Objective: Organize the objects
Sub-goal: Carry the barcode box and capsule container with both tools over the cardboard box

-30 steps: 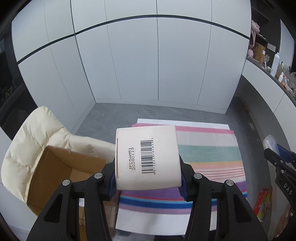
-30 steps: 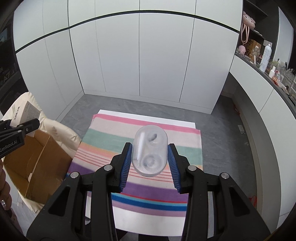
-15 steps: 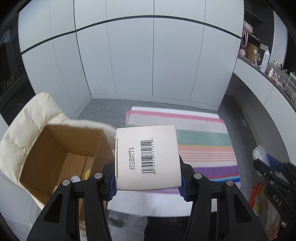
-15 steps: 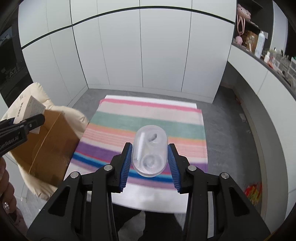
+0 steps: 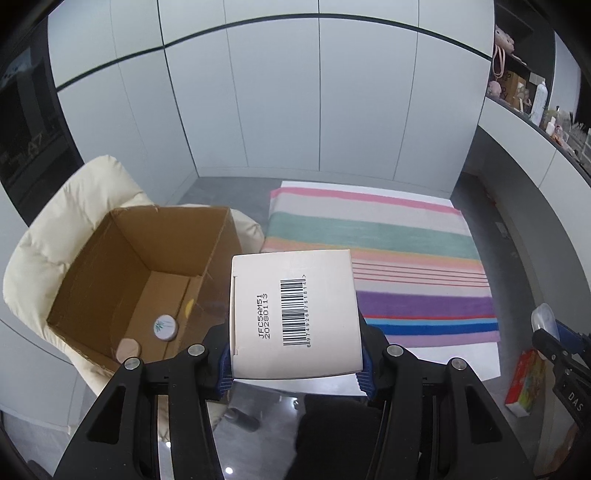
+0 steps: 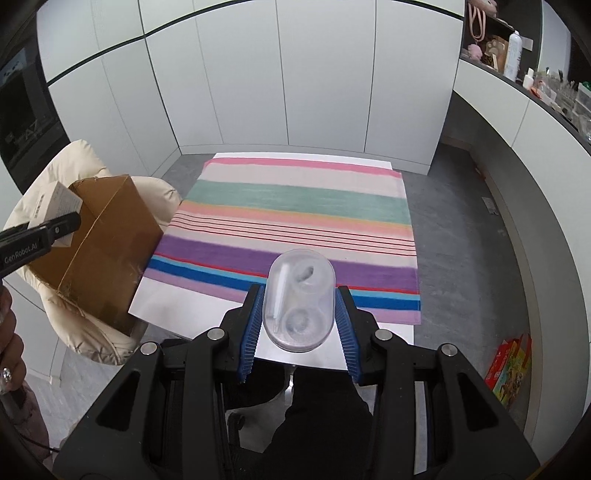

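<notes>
My left gripper (image 5: 295, 365) is shut on a cream carton with a barcode (image 5: 293, 314), held in the air just right of an open cardboard box (image 5: 122, 269). The box sits on a cream padded chair (image 5: 55, 236) and holds a white round lid (image 5: 165, 326) and a tan object (image 5: 128, 348). My right gripper (image 6: 298, 328) is shut on a clear oval plastic case (image 6: 300, 304), held over the near edge of the white table (image 6: 173, 310) with its striped cloth (image 6: 295, 229). The left gripper and carton (image 6: 55, 206) also show at the left of the right wrist view.
A colourful packet (image 6: 511, 365) lies on the grey floor at the right. A curved counter with bottles (image 6: 517, 33) runs along the right wall. White cupboard doors (image 6: 295, 92) stand behind the table. The box shows at the table's left edge in the right wrist view (image 6: 107, 236).
Both grippers have pulled back and up from the table. The left one has swung left, so the open box and its contents now show beside the carton.
</notes>
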Action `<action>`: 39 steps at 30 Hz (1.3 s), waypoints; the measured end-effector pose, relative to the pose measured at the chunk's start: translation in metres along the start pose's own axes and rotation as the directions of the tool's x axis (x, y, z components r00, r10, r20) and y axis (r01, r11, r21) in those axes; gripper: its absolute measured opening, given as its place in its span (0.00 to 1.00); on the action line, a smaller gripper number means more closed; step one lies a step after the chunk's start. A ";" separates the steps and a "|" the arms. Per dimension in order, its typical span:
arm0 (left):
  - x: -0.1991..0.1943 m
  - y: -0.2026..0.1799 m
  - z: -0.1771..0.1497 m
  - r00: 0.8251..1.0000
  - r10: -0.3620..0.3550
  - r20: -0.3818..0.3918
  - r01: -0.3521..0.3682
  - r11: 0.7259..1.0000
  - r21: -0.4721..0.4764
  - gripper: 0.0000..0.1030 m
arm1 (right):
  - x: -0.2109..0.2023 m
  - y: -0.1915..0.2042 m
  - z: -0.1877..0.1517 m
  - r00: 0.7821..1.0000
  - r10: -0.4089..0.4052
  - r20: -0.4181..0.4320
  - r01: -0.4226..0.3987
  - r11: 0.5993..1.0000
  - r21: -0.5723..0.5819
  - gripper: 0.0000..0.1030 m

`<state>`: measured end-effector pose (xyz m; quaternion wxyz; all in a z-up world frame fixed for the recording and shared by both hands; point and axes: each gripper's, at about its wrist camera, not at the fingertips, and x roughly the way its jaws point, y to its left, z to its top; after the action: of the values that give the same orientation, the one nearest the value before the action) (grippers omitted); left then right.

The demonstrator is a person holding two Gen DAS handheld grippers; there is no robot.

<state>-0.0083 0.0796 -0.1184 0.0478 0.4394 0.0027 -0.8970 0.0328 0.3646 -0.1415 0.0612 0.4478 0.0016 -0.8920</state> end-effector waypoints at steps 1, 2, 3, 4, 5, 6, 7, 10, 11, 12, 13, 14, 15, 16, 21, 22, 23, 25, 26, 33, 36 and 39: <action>0.000 0.001 -0.001 1.000 0.005 0.001 -0.005 1.000 0.000 0.51 | 0.000 0.000 0.000 1.000 -0.001 -0.002 0.001 1.000 0.004 0.39; 0.000 0.001 0.000 1.000 0.010 0.002 -0.010 1.000 0.002 0.51 | 0.001 0.000 0.000 1.000 -0.003 -0.003 0.003 1.000 0.004 0.39; 0.001 0.002 -0.001 1.000 0.014 0.001 -0.014 1.000 0.003 0.51 | 0.002 0.002 0.001 1.000 -0.005 -0.006 0.005 1.000 0.003 0.39; 0.001 0.003 -0.001 1.000 0.015 -0.004 -0.015 1.000 0.002 0.51 | 0.002 0.002 0.001 1.000 -0.003 -0.009 0.003 1.000 0.003 0.39; 0.002 0.005 -0.001 1.000 0.013 -0.006 -0.013 1.000 -0.002 0.51 | 0.003 0.004 0.002 1.000 0.002 -0.011 -0.002 1.000 0.002 0.39; 0.002 0.007 -0.002 1.000 0.013 -0.007 -0.013 1.000 -0.005 0.51 | 0.005 0.007 0.003 1.000 0.005 -0.013 -0.005 1.000 -0.001 0.39; 0.001 0.011 -0.005 1.000 0.021 -0.008 -0.021 1.000 -0.010 0.51 | 0.006 0.011 0.003 1.000 0.008 -0.016 -0.008 1.000 -0.008 0.39; 0.002 0.026 -0.010 0.999 0.035 -0.020 -0.035 0.999 -0.029 0.51 | 0.011 0.027 0.006 0.999 0.032 -0.022 -0.032 0.999 -0.033 0.39; 0.002 0.032 -0.012 0.999 0.042 -0.026 -0.043 0.998 -0.040 0.51 | 0.012 0.035 0.007 0.999 0.041 -0.023 -0.042 0.998 -0.047 0.39; 0.001 0.040 -0.014 0.998 0.053 -0.030 -0.054 0.997 -0.050 0.51 | 0.014 0.042 0.007 0.999 0.048 -0.024 -0.049 0.997 -0.057 0.39; 0.001 0.047 -0.016 0.998 0.062 -0.033 -0.064 0.996 -0.059 0.51 | 0.016 0.053 0.008 0.998 0.058 -0.025 -0.060 0.996 -0.072 0.39; 0.000 0.055 -0.018 0.997 0.074 -0.035 -0.076 0.995 -0.069 0.51 | 0.017 0.062 0.009 0.997 0.071 -0.027 -0.074 0.993 -0.088 0.39; -0.001 0.064 -0.021 0.996 0.086 -0.037 -0.089 0.993 -0.082 0.51 | 0.019 0.072 0.010 0.996 0.084 -0.029 -0.086 0.991 -0.102 0.39; -0.003 0.074 -0.024 0.994 0.100 -0.038 -0.103 0.990 -0.098 0.51 | 0.020 0.082 0.011 0.995 0.095 -0.031 -0.098 0.988 -0.118 0.39; -0.011 0.119 -0.037 0.980 0.194 -0.038 -0.198 0.968 -0.154 0.51 | 0.027 0.141 0.013 0.985 0.166 -0.051 -0.174 0.962 -0.210 0.39; -0.013 0.127 -0.040 0.979 0.200 -0.044 -0.204 0.965 -0.165 0.51 | 0.027 0.154 0.013 0.981 0.184 -0.057 -0.192 0.953 -0.235 0.39; -0.014 0.135 -0.043 0.977 0.207 -0.051 -0.213 0.961 -0.178 0.51 | 0.027 0.167 0.012 0.978 0.199 -0.062 -0.208 0.944 -0.255 0.39; -0.017 0.153 -0.050 0.971 0.229 -0.062 -0.238 0.949 -0.206 0.51 | 0.029 0.196 0.010 0.969 0.233 -0.080 -0.246 0.921 -0.301 0.39; -0.019 0.163 -0.054 0.968 0.242 -0.068 -0.251 0.943 -0.219 0.51 | 0.029 0.207 0.009 0.966 0.245 -0.088 -0.260 0.912 -0.318 0.39; -0.028 0.212 -0.073 0.955 0.281 -0.097 -0.298 0.909 -0.293 0.52 | 0.032 0.278 0.003 0.946 0.297 -0.130 -0.324 0.847 -0.421 0.39; -0.028 0.228 -0.079 0.950 0.292 -0.107 -0.311 0.897 -0.315 0.52 | 0.035 0.295 0.001 0.942 0.304 -0.144 -0.336 0.831 -0.444 0.39; -0.028 0.237 -0.080 0.939 0.326 -0.107 -0.343 0.883 -0.322 0.52 | 0.039 0.310 0.000 0.941 0.304 -0.151 -0.339 0.816 -0.468 0.39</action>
<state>0.0929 -0.1500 -0.1365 0.2758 0.4407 0.0808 -0.8504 0.0439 0.0523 -0.1559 0.3214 0.4424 0.1528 -0.8232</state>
